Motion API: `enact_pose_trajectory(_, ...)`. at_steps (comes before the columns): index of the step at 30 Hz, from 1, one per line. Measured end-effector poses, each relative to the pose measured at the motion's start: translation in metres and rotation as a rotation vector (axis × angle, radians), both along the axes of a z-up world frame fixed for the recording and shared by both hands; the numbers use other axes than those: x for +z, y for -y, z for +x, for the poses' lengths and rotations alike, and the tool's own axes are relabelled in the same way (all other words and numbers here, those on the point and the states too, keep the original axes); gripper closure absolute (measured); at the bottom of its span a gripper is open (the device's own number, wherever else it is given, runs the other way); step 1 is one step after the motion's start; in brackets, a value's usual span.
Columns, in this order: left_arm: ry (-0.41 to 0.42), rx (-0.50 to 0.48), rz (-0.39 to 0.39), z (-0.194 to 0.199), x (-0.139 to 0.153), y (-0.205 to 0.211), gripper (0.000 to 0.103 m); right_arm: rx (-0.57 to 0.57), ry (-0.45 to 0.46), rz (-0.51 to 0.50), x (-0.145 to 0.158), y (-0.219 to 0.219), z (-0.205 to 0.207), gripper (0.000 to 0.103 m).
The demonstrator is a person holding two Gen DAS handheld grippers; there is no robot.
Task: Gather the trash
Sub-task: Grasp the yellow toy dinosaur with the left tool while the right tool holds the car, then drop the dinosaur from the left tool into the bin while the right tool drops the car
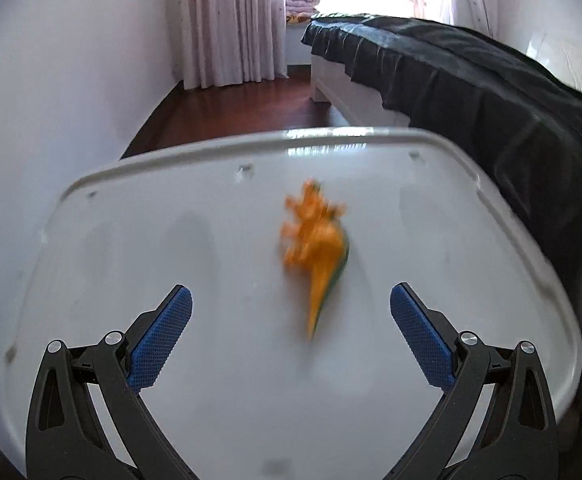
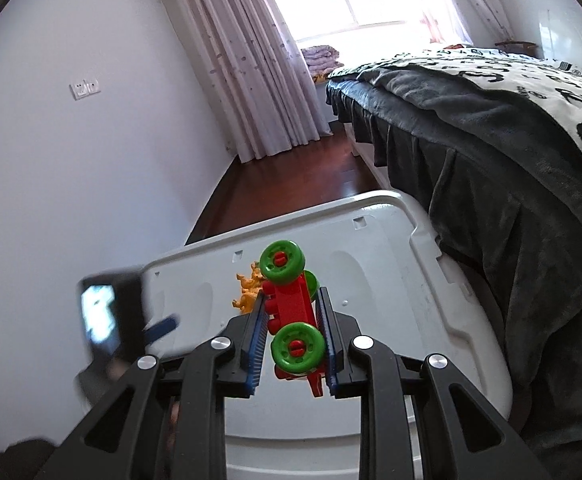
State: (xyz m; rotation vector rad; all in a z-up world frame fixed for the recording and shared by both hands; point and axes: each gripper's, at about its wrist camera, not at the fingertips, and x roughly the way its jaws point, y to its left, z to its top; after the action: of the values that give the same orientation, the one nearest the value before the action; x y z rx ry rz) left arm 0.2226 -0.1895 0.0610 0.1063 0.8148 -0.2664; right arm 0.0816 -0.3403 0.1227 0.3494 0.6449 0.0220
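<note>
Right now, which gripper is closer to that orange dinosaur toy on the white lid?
Left. The left gripper hangs open with the orange dinosaur just ahead between its fingers; the right gripper, clamping a red toy car, sits farther back.

The toy dinosaur (image 1: 317, 248) is orange with a green streak down one side, lying on a pale grey-white plastic lid (image 1: 491, 216). The toy car (image 2: 293, 312) is red with bright green wheels and red hubs, and each black tool carries blue ribbed pads (image 1: 163, 336). The bed (image 2: 471, 128) wears a dark grey cover under a white one with black markings; the curtains (image 2: 247, 60) are pale pink with small specks, and the floor (image 1: 235, 108) is reddish brown.
</note>
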Motion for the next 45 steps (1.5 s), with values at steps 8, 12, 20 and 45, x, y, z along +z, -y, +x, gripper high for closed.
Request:
enact_pose_trajectory(8,-0.138,0.073,0.036,0.078,-0.049,0.036,0.017,-0.002,-0.009,0.053,0.0,0.013,0.004,0.08)
enact_pose_trajectory(12,-0.103,0.085,0.039,0.082,-0.046,0.037,0.05,-0.002,-0.012,0.065,0.001,0.012,0.007,0.08)
enact_pose_trajectory(20,-0.073,0.056,0.042,0.049,-0.034,0.008,0.051,0.009,-0.021,0.07,0.0,0.003,0.01,0.08)
enact_pose_trajectory(45,-0.139,0.093,0.095,-0.254,-0.006,-0.142,0.051,0.358,-0.025,-0.05,-0.008,-0.124,-0.031,0.08)
